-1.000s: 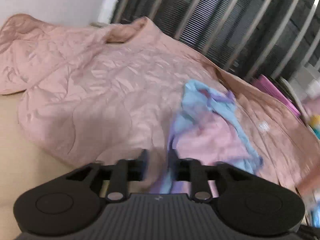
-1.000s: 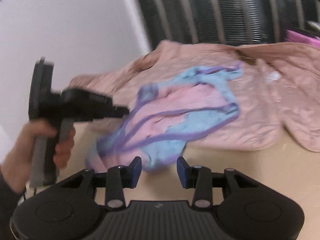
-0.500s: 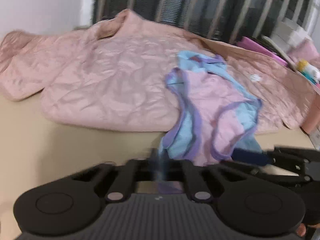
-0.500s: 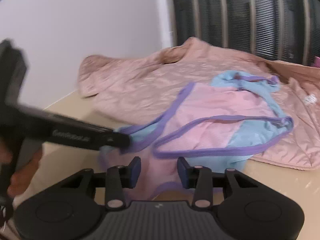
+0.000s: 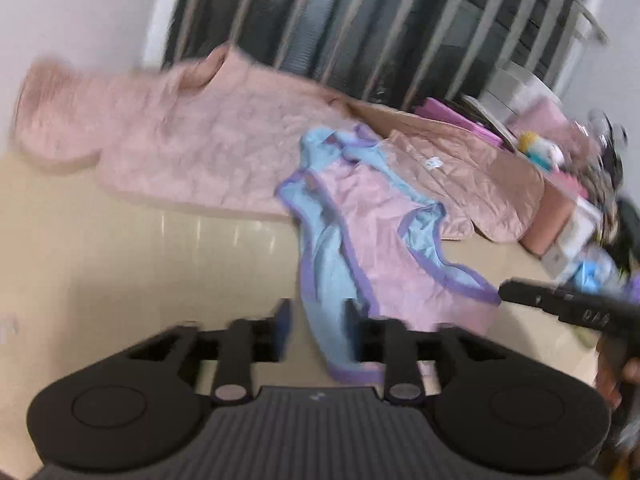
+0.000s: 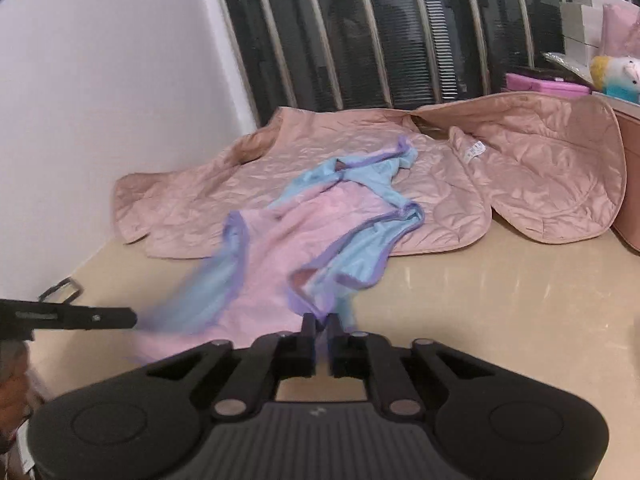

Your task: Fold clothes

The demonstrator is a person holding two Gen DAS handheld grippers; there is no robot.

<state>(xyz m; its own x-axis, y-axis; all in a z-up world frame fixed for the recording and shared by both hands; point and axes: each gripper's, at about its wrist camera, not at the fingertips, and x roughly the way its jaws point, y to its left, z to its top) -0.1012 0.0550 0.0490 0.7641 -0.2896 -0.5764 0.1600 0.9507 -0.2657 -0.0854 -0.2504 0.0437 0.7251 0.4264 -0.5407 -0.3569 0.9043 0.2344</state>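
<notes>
Clothes on a glossy beige table (image 6: 500, 300) beside a white wall (image 6: 100, 100).
Right gripper (image 6: 319, 326) pinches the pink-blue garment (image 6: 280, 248); left gripper (image 5: 316, 316) gapes around its hem.

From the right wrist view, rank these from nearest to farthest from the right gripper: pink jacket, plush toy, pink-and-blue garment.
1. Pink-and-blue garment: its near edge sits right at the right gripper jaws.
2. Pink jacket: behind the garment, spread across the table.
3. Plush toy: far right, past the jacket.
</notes>
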